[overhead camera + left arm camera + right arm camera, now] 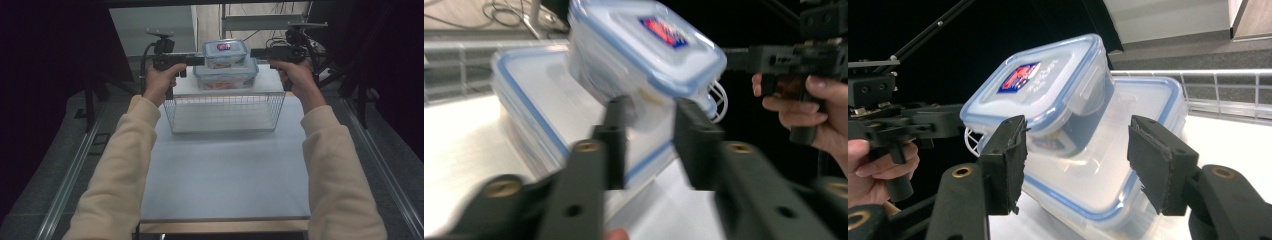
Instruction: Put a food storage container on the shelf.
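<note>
Sleeves (117, 165): two cream-coloured forearms, rising from the bottom corners of the high view toward its upper middle.

Table (225, 170): pale top, bare across the lower middle of the high view.

Wire basket (225, 110): white, open-topped, in the middle of the high view, just below the boxes.

Large box (226, 76): clear plastic with a blue-rimmed lid, upper middle of the high view, behind the basket.

Small box (225, 51): clear, blue-rimmed lid with a red and blue label, stacked on the large box; it looks tilted in both gripper views.

Left gripper (192, 60): black, held in the left hand (161, 82), upper left of centre in the high view, pointing right at the small box. In the left gripper view its jaws stand partly spread in front of the small box (644, 50); blur hides whether they touch it.

Right gripper (262, 52): black, held in the right hand (297, 80), upper right of centre, pointing left at the small box. In the right gripper view its jaws stand spread, with the small box (1043, 85) and large box (1128, 150) beyond them and nothing pinched.
</note>
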Motion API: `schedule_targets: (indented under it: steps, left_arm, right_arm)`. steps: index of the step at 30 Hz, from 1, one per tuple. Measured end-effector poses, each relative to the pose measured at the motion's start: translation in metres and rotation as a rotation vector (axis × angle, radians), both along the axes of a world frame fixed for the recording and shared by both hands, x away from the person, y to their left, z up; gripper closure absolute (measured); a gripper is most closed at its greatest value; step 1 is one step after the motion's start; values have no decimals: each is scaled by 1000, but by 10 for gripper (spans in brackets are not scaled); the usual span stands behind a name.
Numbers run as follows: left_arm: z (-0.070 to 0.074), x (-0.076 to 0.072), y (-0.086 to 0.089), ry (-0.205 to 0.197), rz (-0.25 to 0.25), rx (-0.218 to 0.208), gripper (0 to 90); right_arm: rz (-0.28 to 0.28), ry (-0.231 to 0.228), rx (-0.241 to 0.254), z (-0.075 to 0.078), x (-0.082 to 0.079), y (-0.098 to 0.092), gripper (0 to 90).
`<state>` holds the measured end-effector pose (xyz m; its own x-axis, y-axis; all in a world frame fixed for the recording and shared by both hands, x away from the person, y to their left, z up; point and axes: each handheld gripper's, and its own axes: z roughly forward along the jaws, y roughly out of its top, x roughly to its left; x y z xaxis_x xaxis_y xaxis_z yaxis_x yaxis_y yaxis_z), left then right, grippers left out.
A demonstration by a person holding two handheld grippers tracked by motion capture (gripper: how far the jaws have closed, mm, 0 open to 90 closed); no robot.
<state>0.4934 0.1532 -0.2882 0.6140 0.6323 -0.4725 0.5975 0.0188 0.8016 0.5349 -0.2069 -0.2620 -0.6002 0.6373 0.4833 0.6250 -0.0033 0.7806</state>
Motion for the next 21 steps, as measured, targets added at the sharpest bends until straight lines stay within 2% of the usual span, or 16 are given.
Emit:
schedule_targets:
  steps: [2, 4, 8, 10, 21]
  left_arm:
    - [-2, 0, -6, 7, -28, 21, 842]
    - [-4, 0, -14, 7, -58, 44, 883]
    - [-6, 3, -29, 4, -68, 72, 895]
    - [-6, 6, -32, 6, -61, 67, 896]
    - [-5, 12, -31, 14, -56, 64, 896]
  right_arm:
    - [1, 0, -1, 0, -3, -1, 402]
    - [2, 0, -7, -1, -5, -1, 400]
    - [2, 2, -9, -1, -7, -3, 399]
    - [3, 1, -9, -1, -6, -4, 399]
    - [13, 4, -12, -4, -7, -5, 399]
